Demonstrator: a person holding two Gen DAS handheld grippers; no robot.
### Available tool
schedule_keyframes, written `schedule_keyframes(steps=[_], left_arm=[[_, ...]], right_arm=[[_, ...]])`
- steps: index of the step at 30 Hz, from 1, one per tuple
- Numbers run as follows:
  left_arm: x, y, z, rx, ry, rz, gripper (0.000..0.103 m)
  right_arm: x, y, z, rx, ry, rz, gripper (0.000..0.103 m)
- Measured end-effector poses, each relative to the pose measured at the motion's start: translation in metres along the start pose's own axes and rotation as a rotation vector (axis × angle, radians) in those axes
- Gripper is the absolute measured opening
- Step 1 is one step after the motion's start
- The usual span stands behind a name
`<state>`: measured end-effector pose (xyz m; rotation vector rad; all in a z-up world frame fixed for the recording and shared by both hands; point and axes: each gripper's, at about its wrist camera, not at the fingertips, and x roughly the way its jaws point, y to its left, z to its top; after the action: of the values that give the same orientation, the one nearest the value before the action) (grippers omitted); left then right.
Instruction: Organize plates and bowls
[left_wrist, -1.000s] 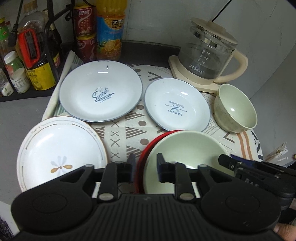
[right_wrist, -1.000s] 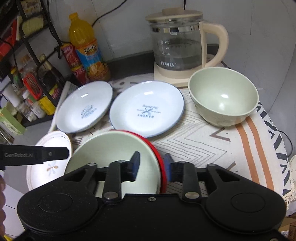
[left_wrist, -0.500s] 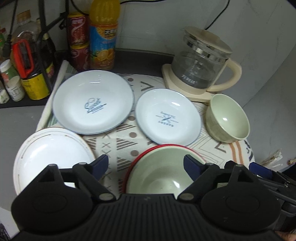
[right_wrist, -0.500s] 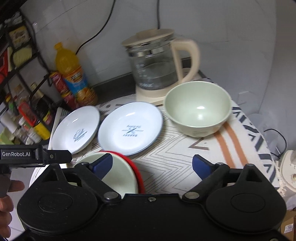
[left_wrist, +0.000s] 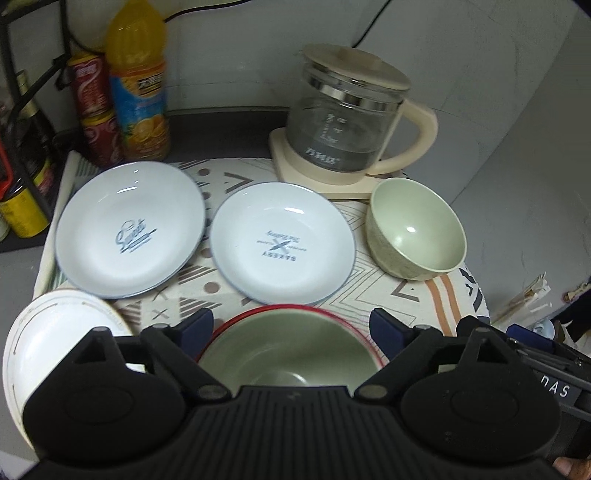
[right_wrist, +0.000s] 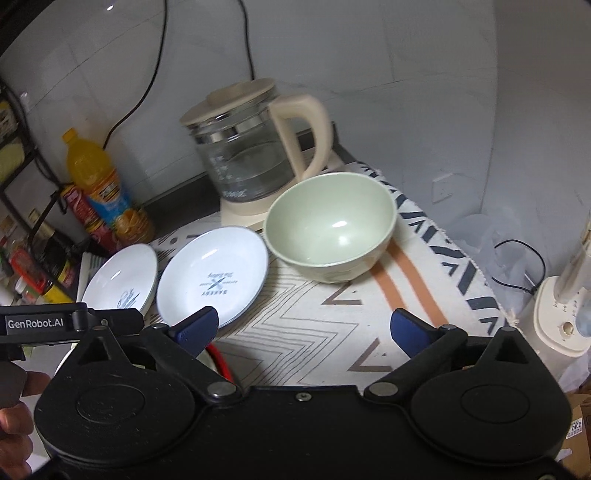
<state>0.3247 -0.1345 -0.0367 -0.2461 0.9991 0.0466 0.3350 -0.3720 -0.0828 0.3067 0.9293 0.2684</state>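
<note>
A green bowl (left_wrist: 284, 350) sits in a red-rimmed plate (left_wrist: 332, 314) at the table's near edge. My left gripper (left_wrist: 291, 326) is open and empty above it. Behind stand a "Sweet" plate (left_wrist: 129, 229), a "Bakery" plate (left_wrist: 282, 240) and a second green bowl (left_wrist: 417, 229). A white flower plate (left_wrist: 51, 339) lies at the near left. My right gripper (right_wrist: 304, 328) is open and empty above the cloth, short of the second green bowl (right_wrist: 330, 227). The Bakery plate (right_wrist: 214, 273) and Sweet plate (right_wrist: 120, 280) lie to its left.
A glass kettle (left_wrist: 347, 122) on a cream base stands at the back right. An orange juice bottle (left_wrist: 138, 81) and red cans (left_wrist: 92, 107) stand at the back left by a rack. A white appliance (right_wrist: 561, 314) stands off the table's right edge.
Both grippers opened and pulled back and up from the green bowl and red plate. The right gripper swung right, toward the second green bowl.
</note>
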Motion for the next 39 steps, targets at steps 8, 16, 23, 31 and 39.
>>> schedule_keyframes(steps=[8, 16, 23, 31, 39], left_arm=[[0.016, -0.024, 0.013, 0.052, 0.012, -0.041, 0.09], [0.035, -0.047, 0.027, 0.109, 0.014, -0.087, 0.09], [0.055, -0.062, 0.039, 0.134, 0.023, -0.114, 0.09], [0.078, -0.075, 0.057, 0.149, 0.017, -0.142, 0.087], [0.105, -0.084, 0.068, 0.154, 0.032, -0.159, 0.079]], right_arm=[[-0.008, -0.02, 0.007, 0.054, -0.028, -0.042, 0.1], [-0.004, -0.04, 0.013, 0.097, -0.044, -0.097, 0.1], [0.007, -0.047, 0.022, 0.12, -0.049, -0.117, 0.1], [0.03, -0.051, 0.038, 0.15, -0.049, -0.124, 0.091], [0.06, -0.055, 0.048, 0.165, -0.018, -0.125, 0.076]])
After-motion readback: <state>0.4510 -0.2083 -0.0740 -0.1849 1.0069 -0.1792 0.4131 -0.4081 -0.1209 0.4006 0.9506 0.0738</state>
